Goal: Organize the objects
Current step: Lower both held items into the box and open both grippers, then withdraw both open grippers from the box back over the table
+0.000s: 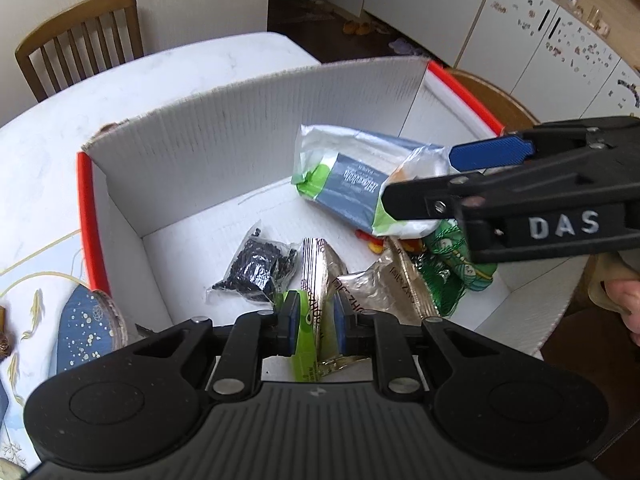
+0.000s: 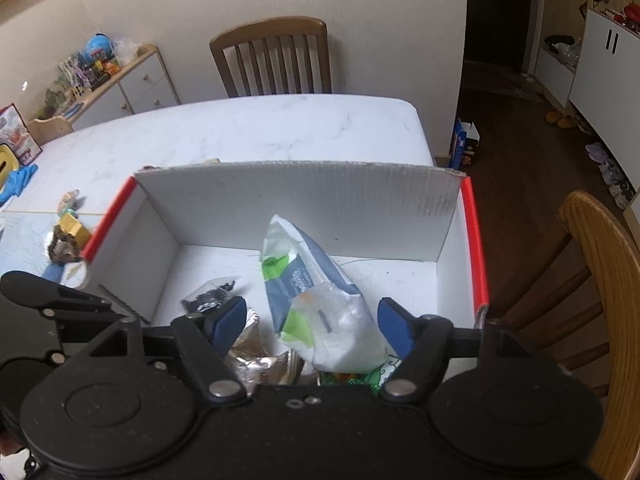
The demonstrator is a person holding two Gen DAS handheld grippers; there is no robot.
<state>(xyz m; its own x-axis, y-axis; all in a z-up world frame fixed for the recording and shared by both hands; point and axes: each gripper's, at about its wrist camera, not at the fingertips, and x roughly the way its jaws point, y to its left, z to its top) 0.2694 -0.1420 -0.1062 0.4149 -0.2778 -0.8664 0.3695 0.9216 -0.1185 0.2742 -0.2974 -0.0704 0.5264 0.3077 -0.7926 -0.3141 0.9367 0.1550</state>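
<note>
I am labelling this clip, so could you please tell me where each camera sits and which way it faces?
Left wrist: on the left gripper, angled down into the white box; shows its jaws shut on a green-striped packet, the right gripper and a hand.
Right wrist: on the right gripper, angled down into the box toward a chair; jaws open around the wipes pack.
Shared: box, wipes pack, bag of black beads.

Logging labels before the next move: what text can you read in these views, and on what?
"DAS": side of the right gripper.
"ZHO", partial: silver foil packet.
Blue-and-white wipes pack: print too blurred.
Green striped sachet in the left gripper: print unreadable.
</note>
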